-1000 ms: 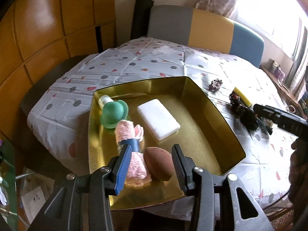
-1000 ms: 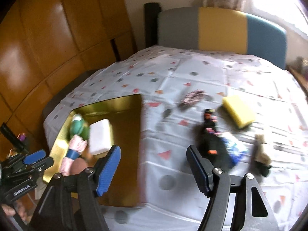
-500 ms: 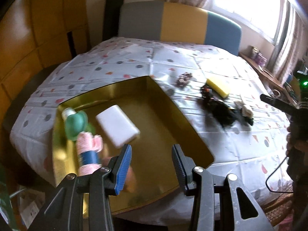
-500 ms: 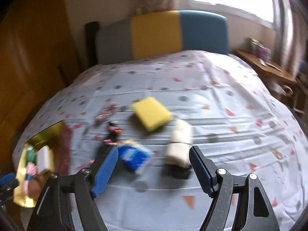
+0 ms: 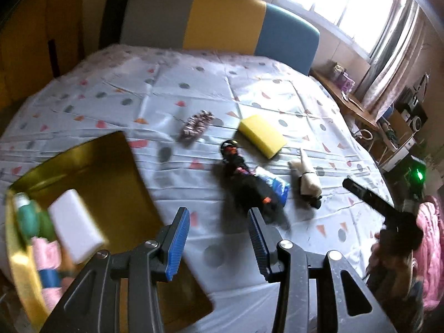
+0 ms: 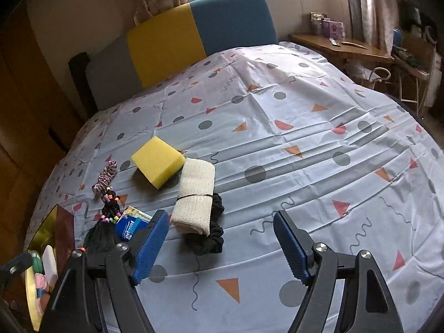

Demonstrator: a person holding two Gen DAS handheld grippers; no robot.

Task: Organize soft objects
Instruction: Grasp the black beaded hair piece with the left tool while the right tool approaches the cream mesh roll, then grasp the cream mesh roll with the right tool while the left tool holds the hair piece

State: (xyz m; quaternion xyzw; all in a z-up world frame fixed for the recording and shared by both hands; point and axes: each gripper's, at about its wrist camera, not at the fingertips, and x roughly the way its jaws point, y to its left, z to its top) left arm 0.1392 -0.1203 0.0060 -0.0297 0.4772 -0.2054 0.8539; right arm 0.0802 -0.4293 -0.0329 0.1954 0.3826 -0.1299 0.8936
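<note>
Gold tray (image 5: pixel 122 166), at 9 o'clock on the patterned bedcover (image 6: pixel 305 138): serving as collection bin. Holding white foam block (image 5: pixel 75 227), green-capped item (image 5: pixel 26 219) and pink rolled cloth with blue band (image 5: pixel 47 252), packed against the near-left wall; right half bare, presumably kept for the remaining pieces.

Loose group, centre of the cover, well apart from the tray, not yet collected:
- Yellow sponge (image 6: pixel 158 161), at 12 o'clock of the group, tilted, one corner resting just beside the beige roll.
- Beige rolled cloth (image 6: pixel 194 197), bound by a thin dark band to stop unrolling; lying partly on a black scrunchie (image 6: pixel 208 238).
- Black tassel-like item with coloured beads (image 6: pixel 106 222), at 9 o'clock of the roll; exact nature unclear.
- Blue tissue pack (image 6: pixel 129 226), touching the tassel.
- Patterned scrunchie (image 6: pixel 105 176), at 10 o'clock of the sponge, alone.

Left gripper (image 5: pixel 219 241): jaws partly apart, nothing between the pads; angled down over the cover between the tray edge and the black tassel, likely positioned for the nearest loose piece.

Right gripper (image 6: pixel 220 247): jaws wide apart, nothing clamped; angled down with the beige roll and black scrunchie just ahead at 11 o'clock, the wide setting probably suited to the roll's bulk.
</note>
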